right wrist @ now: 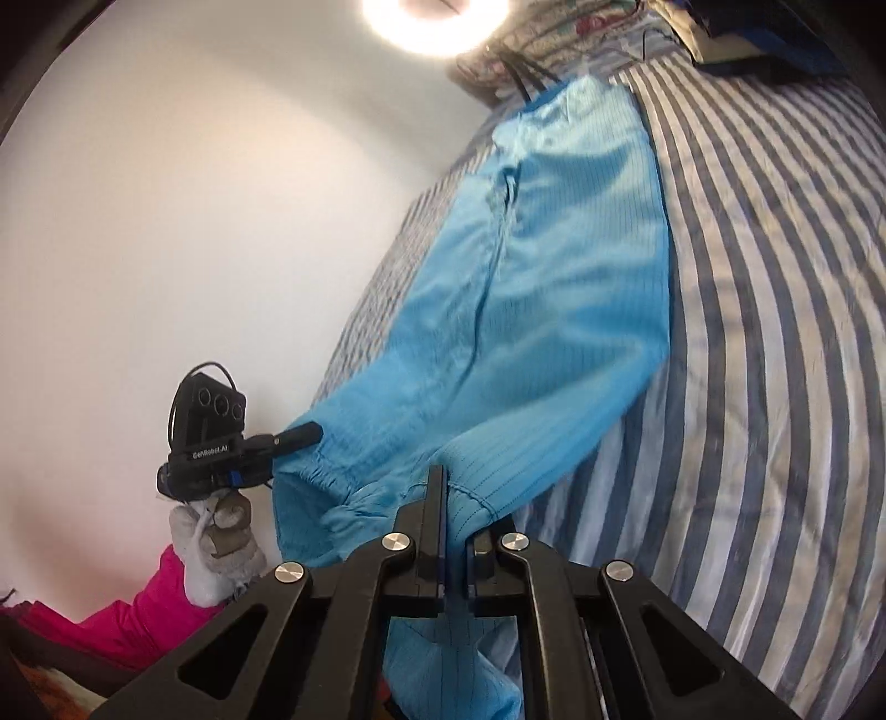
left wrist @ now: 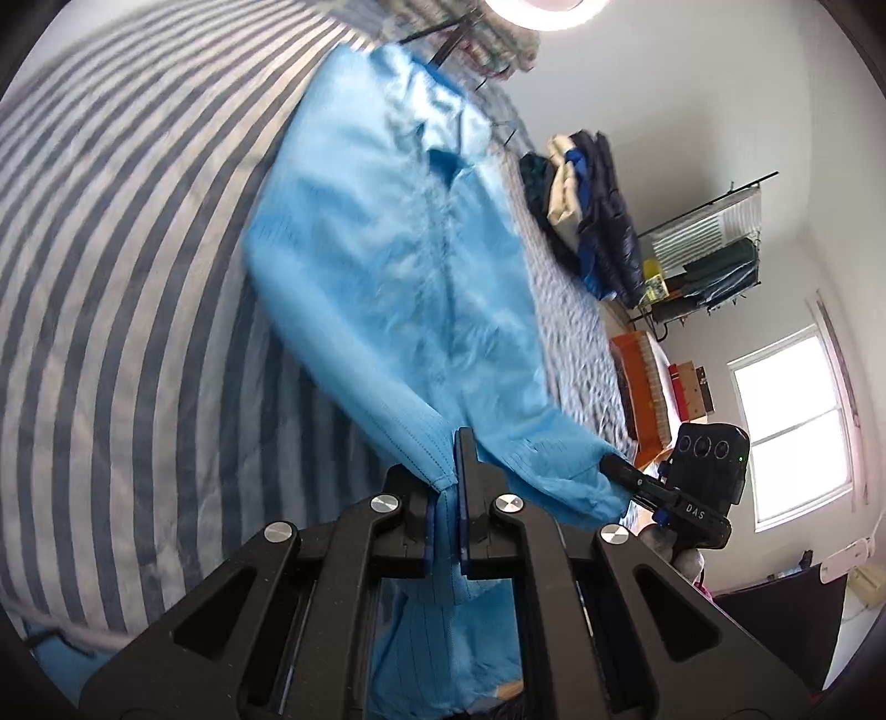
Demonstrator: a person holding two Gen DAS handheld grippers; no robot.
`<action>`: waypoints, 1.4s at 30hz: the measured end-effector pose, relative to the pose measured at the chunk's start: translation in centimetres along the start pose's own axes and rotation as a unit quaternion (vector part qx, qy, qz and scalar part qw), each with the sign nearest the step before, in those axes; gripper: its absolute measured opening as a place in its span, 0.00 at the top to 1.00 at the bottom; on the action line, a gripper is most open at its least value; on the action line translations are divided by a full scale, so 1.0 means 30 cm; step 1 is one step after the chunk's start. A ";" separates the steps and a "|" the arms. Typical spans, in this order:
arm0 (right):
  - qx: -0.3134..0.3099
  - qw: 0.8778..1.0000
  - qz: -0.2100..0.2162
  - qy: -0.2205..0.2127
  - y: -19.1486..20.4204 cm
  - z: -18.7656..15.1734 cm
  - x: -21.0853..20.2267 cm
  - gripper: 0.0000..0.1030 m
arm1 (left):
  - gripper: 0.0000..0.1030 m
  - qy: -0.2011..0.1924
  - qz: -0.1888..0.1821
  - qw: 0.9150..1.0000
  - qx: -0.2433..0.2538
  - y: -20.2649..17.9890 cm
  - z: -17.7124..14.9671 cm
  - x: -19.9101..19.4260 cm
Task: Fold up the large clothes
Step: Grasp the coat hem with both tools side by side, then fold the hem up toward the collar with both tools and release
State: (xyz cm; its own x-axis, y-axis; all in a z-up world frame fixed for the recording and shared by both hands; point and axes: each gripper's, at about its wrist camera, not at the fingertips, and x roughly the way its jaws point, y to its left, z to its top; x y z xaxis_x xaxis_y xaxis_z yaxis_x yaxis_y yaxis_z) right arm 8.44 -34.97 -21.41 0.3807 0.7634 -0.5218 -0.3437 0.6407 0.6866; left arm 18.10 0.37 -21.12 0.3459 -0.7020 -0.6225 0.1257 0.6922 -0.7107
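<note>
My left wrist camera sits just behind my left gripper, looking along its fingers over the blue garment toward the striped bedding, with my right gripper at its right. My right wrist camera looks likewise past my right gripper, close up. Both views share the garment, the bedding and the ceiling lamp.

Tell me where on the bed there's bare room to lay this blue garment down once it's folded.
Free: the wide striped bedspread on the left gripper side of the light blue garment, seen again from the right gripper as open stripes. Crowded: the bed's far edge, where the pile of folded clothes sits, and the head end with hangers.
</note>
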 end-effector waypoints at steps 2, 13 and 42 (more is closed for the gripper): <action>-0.004 1.000 0.002 -0.014 0.004 0.041 -0.009 0.98 | 0.97 -0.011 -0.004 1.000 0.005 -0.017 0.049 -0.003; 0.002 0.997 -0.051 -0.055 -0.059 0.326 0.054 0.98 | 0.97 -0.048 0.018 0.999 -0.009 0.029 0.310 0.112; -0.022 0.997 -0.064 0.026 -0.114 0.273 0.043 0.51 | 0.47 0.005 0.036 0.998 -0.043 0.219 0.225 0.068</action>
State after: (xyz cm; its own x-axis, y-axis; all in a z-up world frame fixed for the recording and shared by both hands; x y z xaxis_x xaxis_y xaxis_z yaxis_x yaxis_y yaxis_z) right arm 17.13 -36.86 -20.29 0.3795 0.6774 -0.6302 -0.3332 0.7355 0.5900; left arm 25.92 4.63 -24.85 0.3418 -0.6526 -0.6762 0.0202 0.7245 -0.6890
